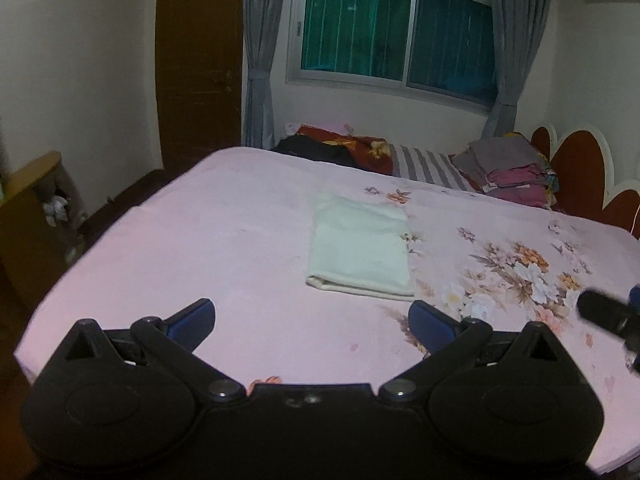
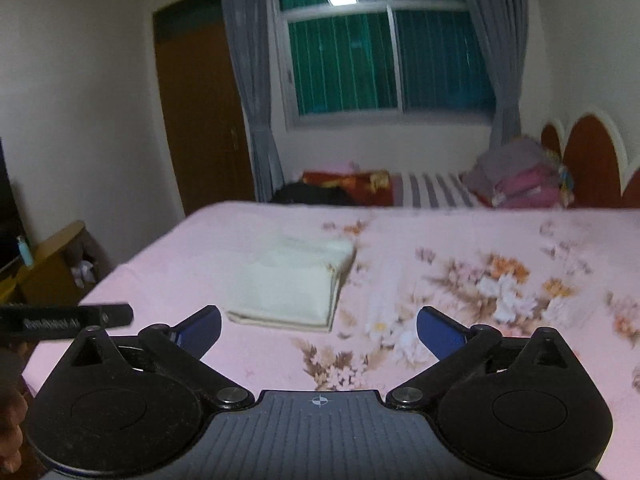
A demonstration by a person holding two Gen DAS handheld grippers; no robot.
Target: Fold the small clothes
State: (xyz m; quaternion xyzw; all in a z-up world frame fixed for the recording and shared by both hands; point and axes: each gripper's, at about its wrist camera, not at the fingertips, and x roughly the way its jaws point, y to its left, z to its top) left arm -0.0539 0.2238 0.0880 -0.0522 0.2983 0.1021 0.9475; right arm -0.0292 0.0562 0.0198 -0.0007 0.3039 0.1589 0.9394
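A small white cloth point(image 1: 360, 246) lies folded into a neat rectangle on the pink floral bed sheet point(image 1: 200, 220). It also shows in the right wrist view point(image 2: 288, 280). My left gripper point(image 1: 312, 316) is open and empty, held above the sheet just short of the cloth's near edge. My right gripper point(image 2: 319, 324) is open and empty, a little to the right of the cloth's near edge. Part of the right gripper shows at the right edge of the left wrist view point(image 1: 608, 316), and part of the left gripper at the left edge of the right wrist view point(image 2: 68, 320).
A pile of folded clothes point(image 1: 516, 170) and dark bedding point(image 1: 340, 148) lie at the far side of the bed, by a red headboard point(image 1: 580, 168). A wooden shelf point(image 1: 36, 216) stands left of the bed. A window with grey curtains point(image 1: 396, 28) is behind.
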